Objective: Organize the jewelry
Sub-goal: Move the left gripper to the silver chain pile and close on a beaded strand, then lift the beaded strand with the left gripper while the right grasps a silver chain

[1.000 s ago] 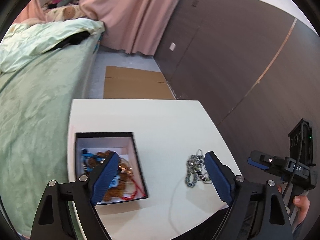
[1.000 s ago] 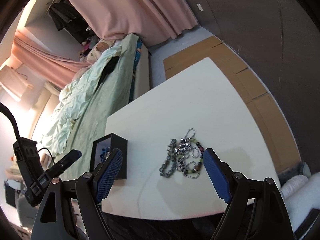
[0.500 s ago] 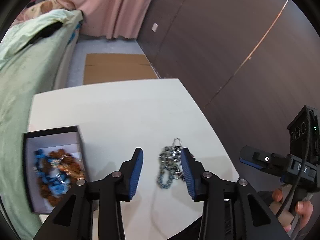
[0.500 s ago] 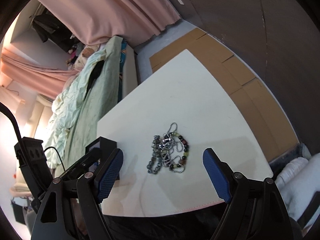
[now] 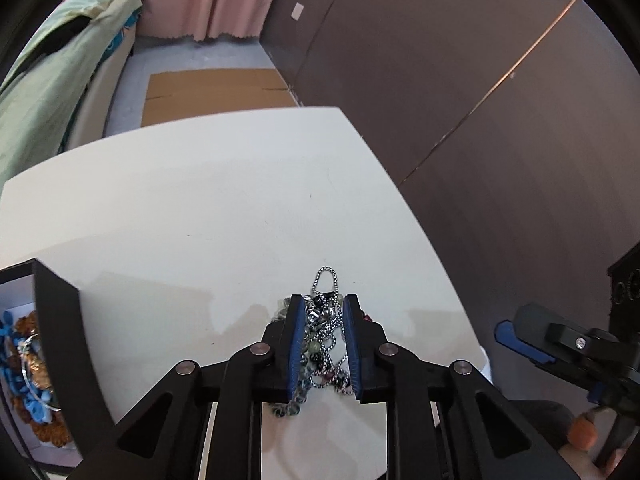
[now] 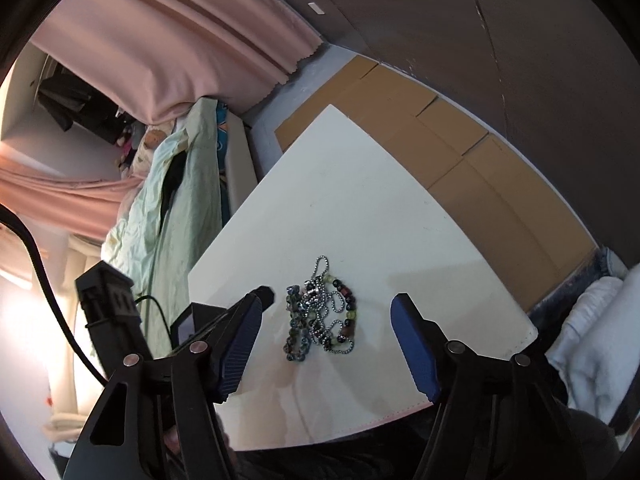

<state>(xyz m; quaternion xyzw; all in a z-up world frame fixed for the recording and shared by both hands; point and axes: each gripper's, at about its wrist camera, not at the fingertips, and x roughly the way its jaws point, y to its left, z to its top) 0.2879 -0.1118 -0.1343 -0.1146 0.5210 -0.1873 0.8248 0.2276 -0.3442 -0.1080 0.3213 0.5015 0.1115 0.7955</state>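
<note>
A tangle of silver ball chains and dark beaded bracelets [image 6: 320, 314] lies flat on the white table [image 6: 360, 200]. My left gripper [image 5: 322, 300] points down over that tangle [image 5: 320, 332]. Its blue pads are closing to a narrow gap with chain showing between them, and beads spill past both sides. In the right wrist view one black left finger [image 6: 266, 295] sits just left of the pile without gripping it. My right gripper [image 6: 328, 300] is closing, still wide, with the pile beyond its tips. A black box [image 5: 56, 340] holding blue and brown jewelry [image 5: 28, 360] stands at the left.
The table's near edge [image 6: 380, 420] runs just below the pile. A bed with a green cover [image 5: 40, 80] borders the table's left side. Flat cardboard [image 5: 216, 92] lies on the floor beyond, a dark wall panel [image 5: 480, 120] runs along the right.
My left gripper swung right from the box to over the chain pile, dropped closer, and its jaws narrowed from wide to a slim gap. The right gripper rolled, neared the pile, and narrowed slightly.
</note>
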